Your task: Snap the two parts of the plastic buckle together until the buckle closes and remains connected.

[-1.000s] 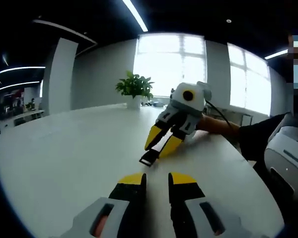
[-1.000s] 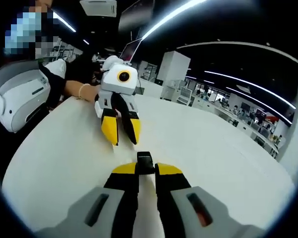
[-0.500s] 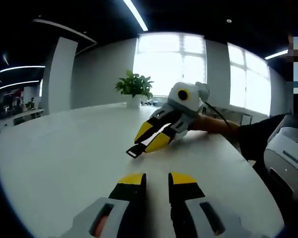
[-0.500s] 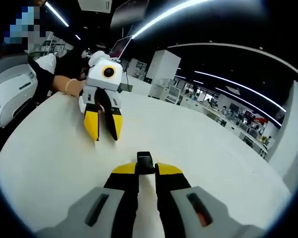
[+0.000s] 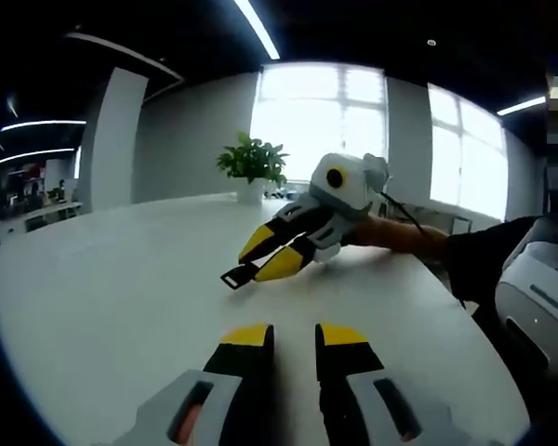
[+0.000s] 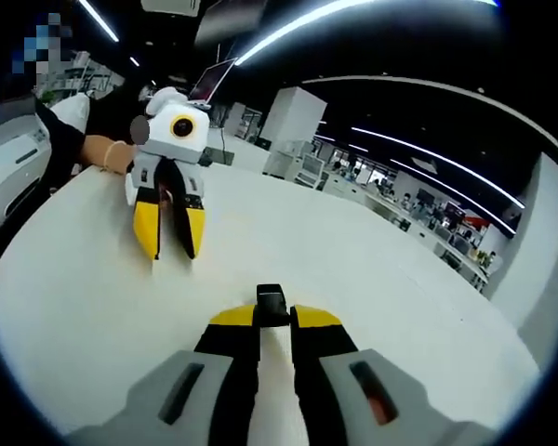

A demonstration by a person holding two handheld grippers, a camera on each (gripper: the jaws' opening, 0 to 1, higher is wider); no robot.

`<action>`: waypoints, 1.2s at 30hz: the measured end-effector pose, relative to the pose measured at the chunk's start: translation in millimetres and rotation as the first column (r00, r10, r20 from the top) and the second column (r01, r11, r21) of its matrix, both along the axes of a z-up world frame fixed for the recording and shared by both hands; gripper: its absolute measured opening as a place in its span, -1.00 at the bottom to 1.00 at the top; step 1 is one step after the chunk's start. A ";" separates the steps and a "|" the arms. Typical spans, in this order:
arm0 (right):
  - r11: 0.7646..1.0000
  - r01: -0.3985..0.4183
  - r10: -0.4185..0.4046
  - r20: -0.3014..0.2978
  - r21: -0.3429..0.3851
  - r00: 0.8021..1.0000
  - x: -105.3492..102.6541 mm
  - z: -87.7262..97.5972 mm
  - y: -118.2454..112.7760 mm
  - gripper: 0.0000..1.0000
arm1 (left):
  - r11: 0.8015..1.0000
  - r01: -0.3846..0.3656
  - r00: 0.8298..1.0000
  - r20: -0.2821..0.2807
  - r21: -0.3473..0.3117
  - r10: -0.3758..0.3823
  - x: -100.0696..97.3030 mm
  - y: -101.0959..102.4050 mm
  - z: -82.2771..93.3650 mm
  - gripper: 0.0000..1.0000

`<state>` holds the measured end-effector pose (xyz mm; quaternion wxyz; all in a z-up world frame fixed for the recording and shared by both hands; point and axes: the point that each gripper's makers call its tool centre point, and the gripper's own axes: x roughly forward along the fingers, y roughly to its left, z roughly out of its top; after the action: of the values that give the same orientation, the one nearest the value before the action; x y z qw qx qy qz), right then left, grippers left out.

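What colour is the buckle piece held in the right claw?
Black buckle piece, clearest in the right gripper view.

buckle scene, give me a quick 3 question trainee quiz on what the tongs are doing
1. True or false: the right tongs are shut on a black buckle part.
2. What stands on the white table in front of the window? A) potted plant B) laptop C) box
3. Fill in: the left tongs hold ____.

Key: 1 true. 2 A, the potted plant. 3 nothing; their jaws stand apart with bare table between.
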<state>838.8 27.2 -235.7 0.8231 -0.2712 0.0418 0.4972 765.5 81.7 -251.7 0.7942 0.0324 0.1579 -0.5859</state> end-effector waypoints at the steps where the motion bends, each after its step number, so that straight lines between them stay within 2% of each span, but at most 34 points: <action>1: 1.000 0.000 0.000 0.001 -0.006 1.000 1.3 -0.7 0.4 -0.76 | 1.000 0.001 1.000 0.001 0.001 -0.001 0.1 0.1 0.0 -0.67; 14: 0.998 0.045 -0.043 0.030 -0.051 0.999 20.9 4.7 0.3 -0.76 | 1.000 -0.001 1.000 0.000 0.006 0.001 0.3 0.9 -0.4 -0.67; 23: 0.994 0.082 -0.081 0.017 -0.072 0.997 37.2 1.4 1.4 -0.76 | 1.000 -0.001 1.000 -0.003 0.007 0.001 0.3 1.1 -0.4 -0.67; 36: 0.990 0.112 -0.110 0.028 -0.089 0.993 61.4 11.1 6.3 -0.76 | 1.000 -0.001 1.000 -0.004 0.007 0.001 0.8 1.6 0.1 -0.66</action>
<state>900.2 33.5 -224.6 0.8369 -0.3111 0.0697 0.4448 766.3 83.4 -251.6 0.7940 0.0339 0.1612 -0.5852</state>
